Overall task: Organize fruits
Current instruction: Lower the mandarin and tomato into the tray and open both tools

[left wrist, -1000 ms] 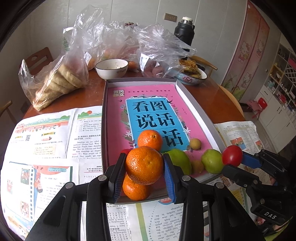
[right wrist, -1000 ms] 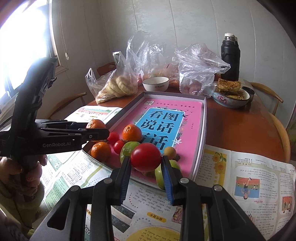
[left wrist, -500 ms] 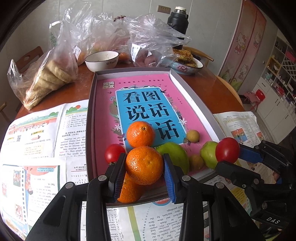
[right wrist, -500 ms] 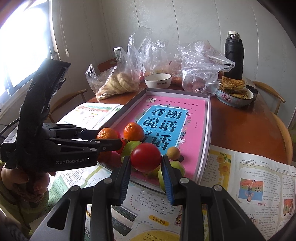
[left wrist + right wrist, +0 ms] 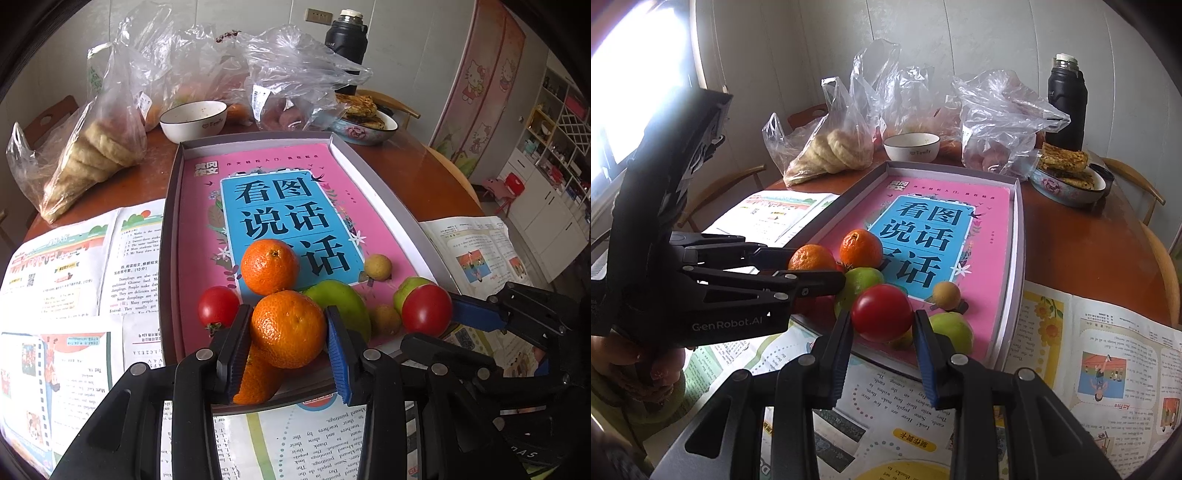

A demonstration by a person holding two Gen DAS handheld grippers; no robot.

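My left gripper (image 5: 289, 334) is shut on an orange mandarin (image 5: 286, 321), held just above the near end of the grey tray (image 5: 170, 229) lined with a pink book. My right gripper (image 5: 882, 326) is shut on a red tomato (image 5: 882, 312) over the same end; the tomato (image 5: 426, 310) also shows at the right of the left wrist view. On the tray lie another mandarin (image 5: 269, 266), a small tomato (image 5: 218, 310), a green fruit (image 5: 345, 306), a second green fruit (image 5: 955, 330) and small tan fruits (image 5: 377, 266). One more mandarin (image 5: 255, 378) is half hidden under my left fingers.
Printed paper sheets (image 5: 66, 266) cover the round brown table around the tray. Behind it stand a white bowl (image 5: 194, 120), plastic bags of bread (image 5: 88, 155) and food, a dish of flatbreads (image 5: 364, 118) and a black flask (image 5: 347, 40). Wooden chairs ring the table.
Both grippers keep their fruits. The left gripper with its mandarin has edged right, closer to the fruit cluster, and the small tomato has come into the left wrist view.
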